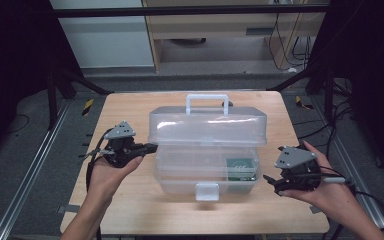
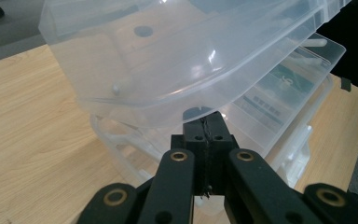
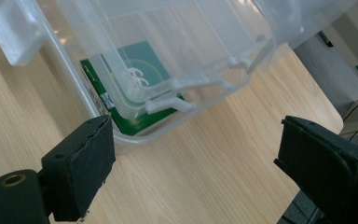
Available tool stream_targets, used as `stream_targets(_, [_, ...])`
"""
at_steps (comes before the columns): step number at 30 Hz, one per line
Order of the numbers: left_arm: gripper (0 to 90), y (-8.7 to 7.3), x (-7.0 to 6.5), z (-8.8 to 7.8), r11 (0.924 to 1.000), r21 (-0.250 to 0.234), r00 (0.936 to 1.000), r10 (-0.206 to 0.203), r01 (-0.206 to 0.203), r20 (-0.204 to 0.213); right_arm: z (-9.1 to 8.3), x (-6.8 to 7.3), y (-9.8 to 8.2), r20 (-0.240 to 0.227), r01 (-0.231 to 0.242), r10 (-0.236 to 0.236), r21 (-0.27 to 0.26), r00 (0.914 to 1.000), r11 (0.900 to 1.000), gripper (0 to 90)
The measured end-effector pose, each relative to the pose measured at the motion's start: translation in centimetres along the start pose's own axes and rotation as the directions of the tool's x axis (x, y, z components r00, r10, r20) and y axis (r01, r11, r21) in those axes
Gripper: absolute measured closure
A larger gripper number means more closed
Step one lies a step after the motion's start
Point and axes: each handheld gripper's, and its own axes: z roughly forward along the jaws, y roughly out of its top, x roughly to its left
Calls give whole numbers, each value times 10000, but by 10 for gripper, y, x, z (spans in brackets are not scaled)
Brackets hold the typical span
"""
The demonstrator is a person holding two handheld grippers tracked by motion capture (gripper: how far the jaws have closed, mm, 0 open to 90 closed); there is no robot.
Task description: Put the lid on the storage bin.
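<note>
A: Where do the grippers stand?

B: The left gripper (image 1: 147, 147) has its jaws pressed together, tips right at the left end of the lid (image 1: 207, 127); in its own view they sit under the lid's edge, though I can't tell if they touch it. The right gripper (image 1: 271, 183) has its jaws wide apart with nothing between them, just beside the right end of the box (image 1: 180, 172).

A: And the box itself?

B: In the middle of the counter (image 1: 130, 210). Its long axis runs parallel to the near edge, left to right. The latch (image 1: 207, 191) faces the near edge and the handle (image 1: 207, 101) sits toward the far edge.

A: How far along is the work?

B: I'd judge it partway: the lid hangs lifted but not fully back, the inner tray (image 3: 168, 70) raised with it, and a green pack (image 1: 241, 168) lies in the right end. What's left is to swing the lid all the way, or to reach inside.
</note>
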Motion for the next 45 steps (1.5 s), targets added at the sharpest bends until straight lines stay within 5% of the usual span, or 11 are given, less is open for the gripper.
stream_targets(17, [900, -16, -8, 2, 9998, 38, 9997, 201, -201, -127, 2, -3, -20, 212, -382, 377, 225, 9991, 9990, 112])
stream_targets(31, [900, -37, -4, -1, 9995, -150, 9992, -300, 296, -259, 4, -3, -33, 313, -587, 573, 454, 9979, 9972, 114])
stream_targets(45, [900, -50, -3, 3, 9993, -74, 9991, -363, 361, -235, 8, -2, -40, 342, -676, 658, 565, 9972, 9961, 114])
